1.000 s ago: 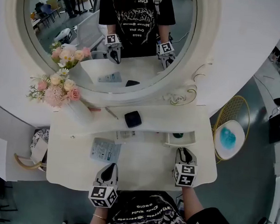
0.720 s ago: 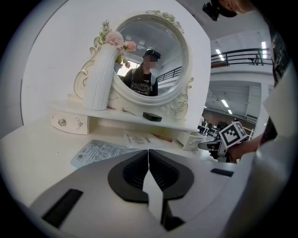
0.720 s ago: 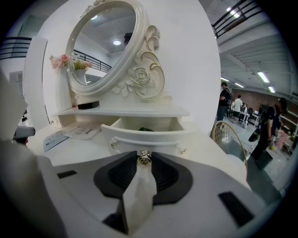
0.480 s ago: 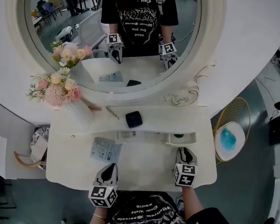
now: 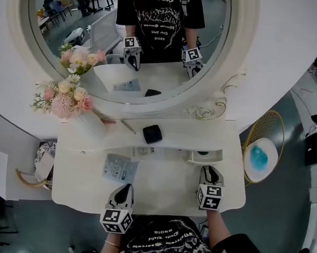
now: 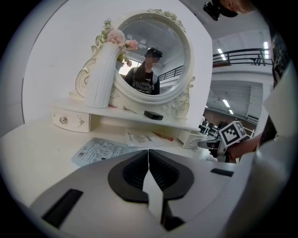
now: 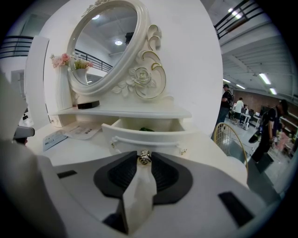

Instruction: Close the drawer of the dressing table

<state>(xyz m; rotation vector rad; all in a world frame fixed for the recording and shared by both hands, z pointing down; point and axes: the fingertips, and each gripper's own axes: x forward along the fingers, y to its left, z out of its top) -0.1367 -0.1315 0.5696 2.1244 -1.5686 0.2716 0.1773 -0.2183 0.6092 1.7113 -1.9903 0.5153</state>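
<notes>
White open drawer (image 7: pixel 145 139), round metal knob (image 7: pixel 143 157) in R claw (image 7: pixel 144 161)

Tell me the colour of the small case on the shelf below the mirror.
Black. The case shows best in the head view.

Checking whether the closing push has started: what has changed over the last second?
Nothing visibly changed. The right gripper stays closed on the knob of the drawer, which remains pulled out; the left gripper stays shut and empty over the table.
</notes>
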